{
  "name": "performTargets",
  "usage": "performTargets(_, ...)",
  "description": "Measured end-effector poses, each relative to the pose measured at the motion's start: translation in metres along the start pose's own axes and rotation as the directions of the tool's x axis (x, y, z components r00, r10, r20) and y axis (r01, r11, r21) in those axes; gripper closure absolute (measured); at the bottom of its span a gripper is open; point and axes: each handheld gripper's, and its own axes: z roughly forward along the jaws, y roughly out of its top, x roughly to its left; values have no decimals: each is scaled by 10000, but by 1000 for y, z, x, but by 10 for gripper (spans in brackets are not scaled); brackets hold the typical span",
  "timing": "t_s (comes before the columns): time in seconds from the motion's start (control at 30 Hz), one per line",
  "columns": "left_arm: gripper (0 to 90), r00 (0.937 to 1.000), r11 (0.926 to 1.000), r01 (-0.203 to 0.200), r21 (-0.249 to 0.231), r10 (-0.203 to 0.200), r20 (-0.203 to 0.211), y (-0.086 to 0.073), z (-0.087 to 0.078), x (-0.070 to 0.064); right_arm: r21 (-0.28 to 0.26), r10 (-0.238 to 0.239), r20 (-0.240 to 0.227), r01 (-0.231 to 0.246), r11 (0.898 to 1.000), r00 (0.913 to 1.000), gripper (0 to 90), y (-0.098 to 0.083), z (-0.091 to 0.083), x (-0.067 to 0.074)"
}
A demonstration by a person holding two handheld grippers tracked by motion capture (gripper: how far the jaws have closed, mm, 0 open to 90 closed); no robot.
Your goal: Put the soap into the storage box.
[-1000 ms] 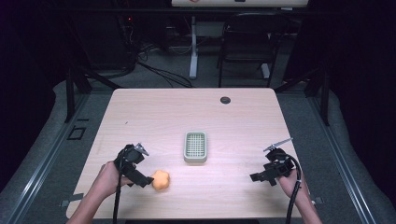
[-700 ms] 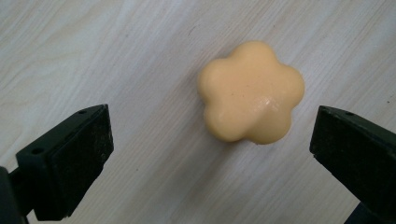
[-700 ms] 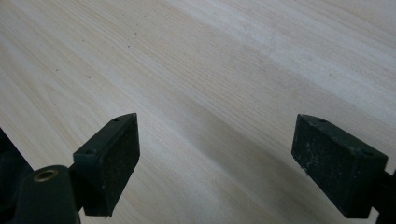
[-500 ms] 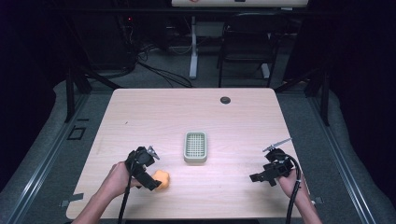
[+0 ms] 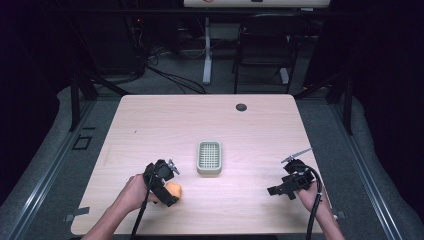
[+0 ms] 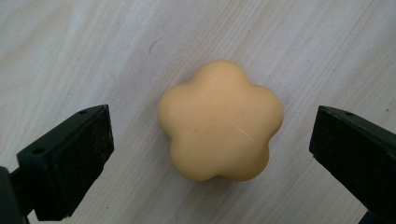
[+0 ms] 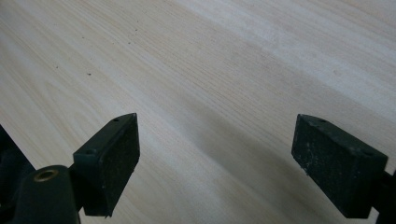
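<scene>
A flower-shaped orange soap (image 6: 220,120) lies flat on the wooden table (image 5: 150,130), seen in the high view as an orange lump (image 5: 175,189) near the front left. My left gripper (image 5: 167,192) hangs right over it, open, with one jaw on each side of the soap and a clear gap to both. A pale green slotted soap dish (image 5: 209,157) sits at the table's middle, a short way right and beyond the soap. My right gripper (image 5: 281,190) rests open near the front right, with bare wood between its jaws (image 7: 215,154).
A small dark round grommet (image 5: 241,107) is set in the table near the far edge. Beyond the table stand a chair (image 5: 262,47) and cables on the floor. Bare wood lies between the dish and the right gripper.
My left gripper has moved right and over the soap, which now sits between its jaws. The right gripper has stayed where it was.
</scene>
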Motion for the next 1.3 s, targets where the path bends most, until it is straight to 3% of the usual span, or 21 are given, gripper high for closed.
performTargets(0.33,148,9999,9998,-131,137,130,59,3,6,-1,72,-42,-17,42,10000,10000,150,0,1,0)
performTargets(0.43,164,9999,9997,-125,191,123,91,4,8,-1,-124,125,-35,-125,9998,9999,151,-1,2,1)
performTargets(0.5,174,9998,9997,-134,216,131,174,4,10,0,150,-96,-34,97,9998,9999,150,0,1,-1)
performTargets(0.53,178,9997,9996,-133,257,128,184,4,10,0,-154,165,0,-165,9997,9999,150,-1,3,1)
performTargets(0.63,192,9996,9994,-123,335,114,272,4,12,0,5,52,-39,-52,10000,10000,150,0,2,0)
performTargets(0.7,202,9996,9991,-133,398,123,255,4,14,0,-274,289,-50,-290,9992,9996,150,-1,4,2)
performTargets(0.77,223,9996,9990,-143,422,133,237,4,17,0,197,-131,-66,132,9997,9999,150,1,1,-1)
performTargets(0.97,240,9996,9989,-149,434,139,238,4,18,-1,-103,142,10,-142,9998,9999,151,-1,3,1)
performTargets(1.1,244,9997,9990,-178,418,171,186,4,19,-1,-80,134,-56,-134,9999,9999,151,-1,3,1)
performTargets(1.17,246,9997,9992,-164,361,157,202,3,19,-1,200,-113,-48,114,9997,9999,151,0,2,0)
performTargets(1.3,248,9997,9993,-137,339,130,214,3,19,-1,-23,86,-30,-86,10000,10000,151,-1,3,1)
